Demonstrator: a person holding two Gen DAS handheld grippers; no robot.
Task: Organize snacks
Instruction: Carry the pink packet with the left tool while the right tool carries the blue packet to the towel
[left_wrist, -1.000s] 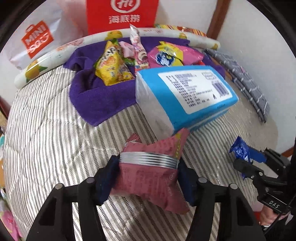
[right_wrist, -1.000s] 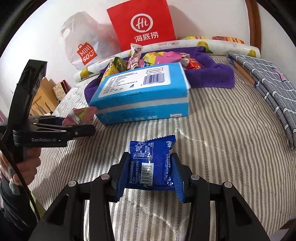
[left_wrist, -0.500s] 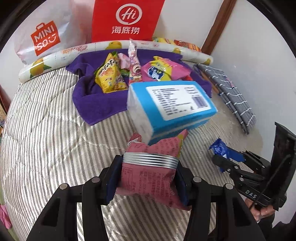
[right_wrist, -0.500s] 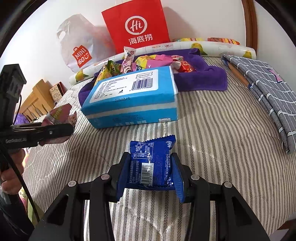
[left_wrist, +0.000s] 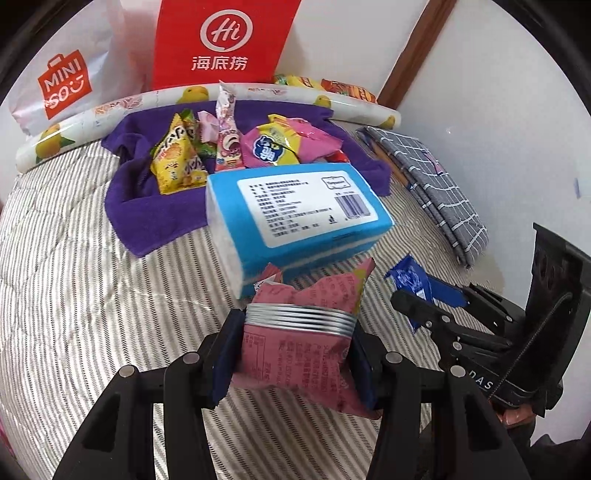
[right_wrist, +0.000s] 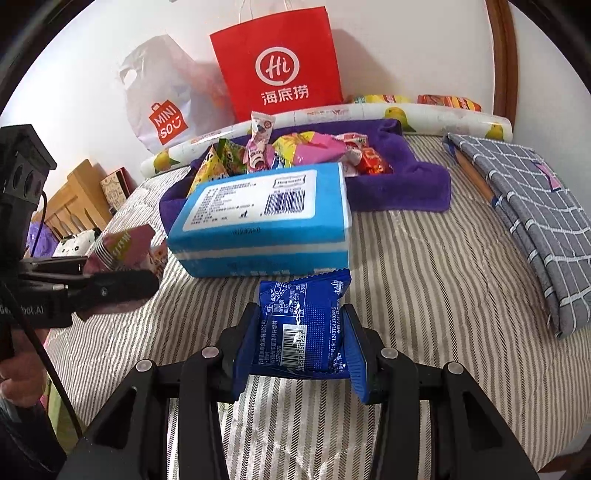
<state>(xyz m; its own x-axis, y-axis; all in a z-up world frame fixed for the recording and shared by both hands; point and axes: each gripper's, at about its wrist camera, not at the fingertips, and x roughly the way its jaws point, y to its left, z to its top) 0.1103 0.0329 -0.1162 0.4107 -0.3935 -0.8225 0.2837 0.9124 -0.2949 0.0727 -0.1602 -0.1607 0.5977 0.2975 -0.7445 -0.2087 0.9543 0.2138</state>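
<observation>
My left gripper (left_wrist: 295, 354) is shut on a pink snack packet (left_wrist: 303, 347) with a silver band, held above the striped bed cover. My right gripper (right_wrist: 301, 343) is shut on a blue snack packet (right_wrist: 303, 325), also held over the cover. Each gripper shows in the other's view: the right one with the blue packet (left_wrist: 413, 280), the left one with the pink packet (right_wrist: 122, 247). A blue tissue pack (left_wrist: 295, 210) lies just ahead of both. Behind it, several snack packets (left_wrist: 181, 158) lie on a purple towel (left_wrist: 125, 199).
A red paper bag (right_wrist: 280, 70) and a white Miniso bag (right_wrist: 159, 110) stand against the wall behind a rolled lemon-print mat (right_wrist: 424, 114). A folded grey checked cloth (right_wrist: 524, 206) lies at the right. A wooden frame (right_wrist: 70, 206) stands left of the bed.
Both grippers have drawn back and then come closer to the tissue pack, each still holding its packet. The snacks and towel have not moved.
</observation>
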